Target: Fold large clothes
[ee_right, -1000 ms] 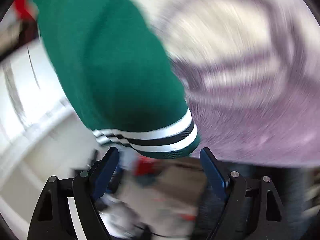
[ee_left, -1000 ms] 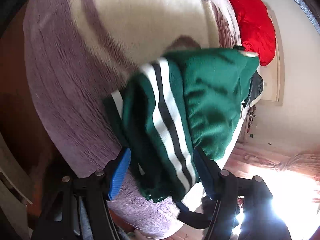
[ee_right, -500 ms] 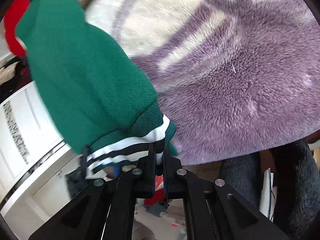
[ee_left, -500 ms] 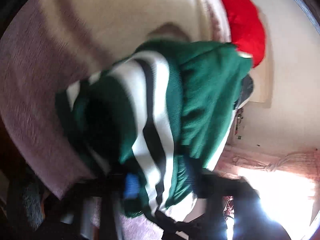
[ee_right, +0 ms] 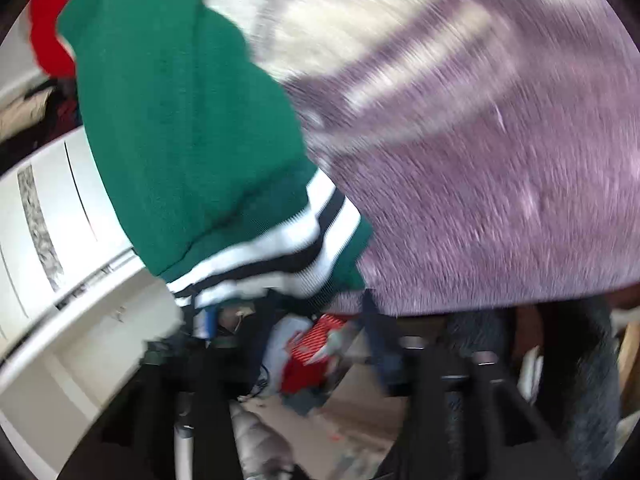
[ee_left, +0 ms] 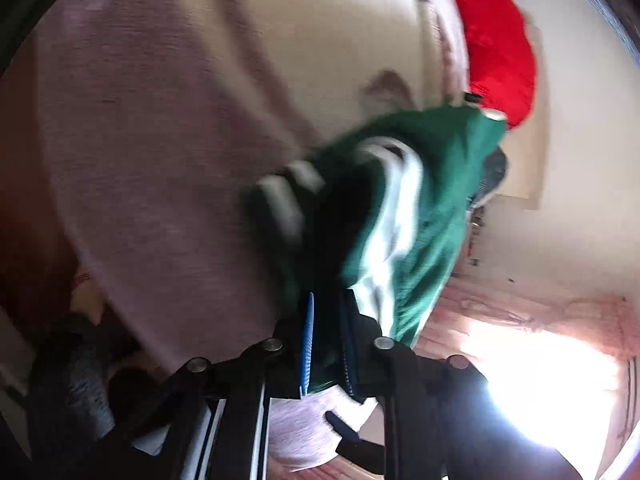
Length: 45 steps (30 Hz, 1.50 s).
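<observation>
A green sweater [ee_left: 436, 200] with white and black striped cuffs lies on a purple and cream blanket [ee_left: 168, 128]. In the left wrist view my left gripper [ee_left: 326, 340] is shut on the sweater's striped hem, its blue pads pinching green cloth. In the right wrist view the sweater [ee_right: 180, 120] runs from top left to its striped cuff [ee_right: 280, 256] at centre. My right gripper [ee_right: 286, 328] is open just below the cuff, its fingers blurred and wide apart, holding nothing.
A red cloth [ee_left: 500, 48] lies past the sweater's far end, also in the right wrist view [ee_right: 48, 32]. White cabinet fronts [ee_right: 52, 220] stand at left. Clutter, including a red striped item [ee_right: 316, 344], lies on the floor below the blanket's edge [ee_right: 500, 300].
My left gripper closed on the striped hem and pulled it in. My right gripper, shut on the cuff half a second ago, has opened and let it go.
</observation>
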Motion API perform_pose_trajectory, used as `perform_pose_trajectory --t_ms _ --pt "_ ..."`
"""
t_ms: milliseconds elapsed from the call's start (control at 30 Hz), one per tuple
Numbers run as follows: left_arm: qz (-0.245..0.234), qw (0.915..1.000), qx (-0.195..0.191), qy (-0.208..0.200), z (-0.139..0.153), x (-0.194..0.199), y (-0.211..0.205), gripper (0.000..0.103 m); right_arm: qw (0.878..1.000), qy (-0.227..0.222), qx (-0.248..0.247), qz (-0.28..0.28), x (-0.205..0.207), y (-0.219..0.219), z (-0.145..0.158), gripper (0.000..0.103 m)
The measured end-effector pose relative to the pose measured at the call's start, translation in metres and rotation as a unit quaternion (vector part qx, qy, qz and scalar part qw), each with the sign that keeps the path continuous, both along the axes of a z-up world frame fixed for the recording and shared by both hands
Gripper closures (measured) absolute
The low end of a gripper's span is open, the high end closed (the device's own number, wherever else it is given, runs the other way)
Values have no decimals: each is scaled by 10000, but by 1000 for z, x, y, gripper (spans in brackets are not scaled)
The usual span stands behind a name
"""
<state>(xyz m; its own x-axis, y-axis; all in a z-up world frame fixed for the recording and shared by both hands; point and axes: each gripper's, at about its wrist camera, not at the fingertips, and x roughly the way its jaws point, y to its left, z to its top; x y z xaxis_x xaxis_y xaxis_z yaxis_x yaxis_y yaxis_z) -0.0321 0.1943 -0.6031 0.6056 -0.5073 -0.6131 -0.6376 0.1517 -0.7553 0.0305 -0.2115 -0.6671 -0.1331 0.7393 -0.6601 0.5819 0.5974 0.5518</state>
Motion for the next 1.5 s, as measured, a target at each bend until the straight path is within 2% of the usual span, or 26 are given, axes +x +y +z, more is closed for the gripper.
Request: perform_pose_trajectory --t_ms 67,133,167,200,233,300,333,367,400,433,467,500,633,733,767,833,933,967,1000,1033,1067,1100,1167,1233,1367,1500 --pt "-28 9999 86 110 7 -4 10 93 9983 46 345 -474 -10 -6 -7 41" --pt "-50 9998 189 98 18 -3 20 84 9900 -60 743 -1198 -24 -17 -11 41" --pt "-90 9997 239 41 22 -1 24 59 9842 -125 896 -1519 -26 -20 -13 41" --pt "-137 9994 303 -64 27 6 27 25 9795 -139 935 -1781 -27 -22 -16 34" --pt "-166 9988 429 -188 33 13 30 21 9770 -147 887 -1936 -27 -22 -20 31" --pt "-274 9973 566 -372 35 29 32 21 9762 -202 811 -1999 -22 -19 -26 31" --pt "-353 9969 594 -379 36 38 31 21 9775 -220 686 -1980 -21 -17 -28 36" --pt "-383 9963 687 -350 36 44 31 21 9803 -233 430 -1915 -24 -16 -27 62" --pt "-403 9951 877 -213 34 46 31 23 9820 -226 337 -1846 -12 -28 -27 75" --pt "-403 9941 989 -172 29 48 31 26 9831 -235 238 -1801 -15 -27 -23 78" --pt "-352 9922 1186 -126 29 51 32 71 9846 -195 176 -1730 -17 -27 -18 94" --pt "-372 9900 1364 27 27 54 32 94 9860 -130 145 -1658 -20 -26 -11 98" --pt "-235 9881 1506 225 17 51 38 94 9912 -173 -130 -1305 -31 -22 26 99" --pt "-231 9912 1248 376 -4 49 48 93 9932 144 -325 -1107 -33 -13 12 100" --pt "-208 9931 1090 381 -4 46 52 91 9949 292 -457 -847 -35 -9 1 103" --pt "-273 9956 834 338 9 50 55 90 9955 633 -225 -670 -40 -4 -18 103" --pt "-552 9930 1030 152 51 42 55 67 9972 551 -193 -478 -31 -15 -6 102" --pt "-662 9909 1163 114 65 42 55 42 9979 503 -243 -332 -27 -19 0 100" --pt "-804 9865 1424 88 83 43 53 30 9982 440 -354 -188 -17 -21 6 89" --pt "-879 9840 1552 12 93 44 53 30 9981 333 -506 -89 -11 -28 18 80" --pt "-977 9812 1666 -39 102 51 52 30 9976 189 -667 -19 -4 -39 31 54" --pt "-1093 9777 1791 -50 110 58 50 30 9968 63 -793 33 2 -54 40 42" --pt "-1320 9702 2025 -189 120 81 48 30 9944 -334 -1002 77 17 -63 65 42" --pt "-1549 9620 2239 -220 124 107 46 30 9926 -638 -1024 120 32 -68 68 42" --pt "-1853 9514 2401 -528 128 181 37 30 9897 -968 -1051 108 81 -62 78 42" --pt "-2260 9332 2696 -738 129 271 26 30 9854 -1212 -1180 172 149 -65 86 41"
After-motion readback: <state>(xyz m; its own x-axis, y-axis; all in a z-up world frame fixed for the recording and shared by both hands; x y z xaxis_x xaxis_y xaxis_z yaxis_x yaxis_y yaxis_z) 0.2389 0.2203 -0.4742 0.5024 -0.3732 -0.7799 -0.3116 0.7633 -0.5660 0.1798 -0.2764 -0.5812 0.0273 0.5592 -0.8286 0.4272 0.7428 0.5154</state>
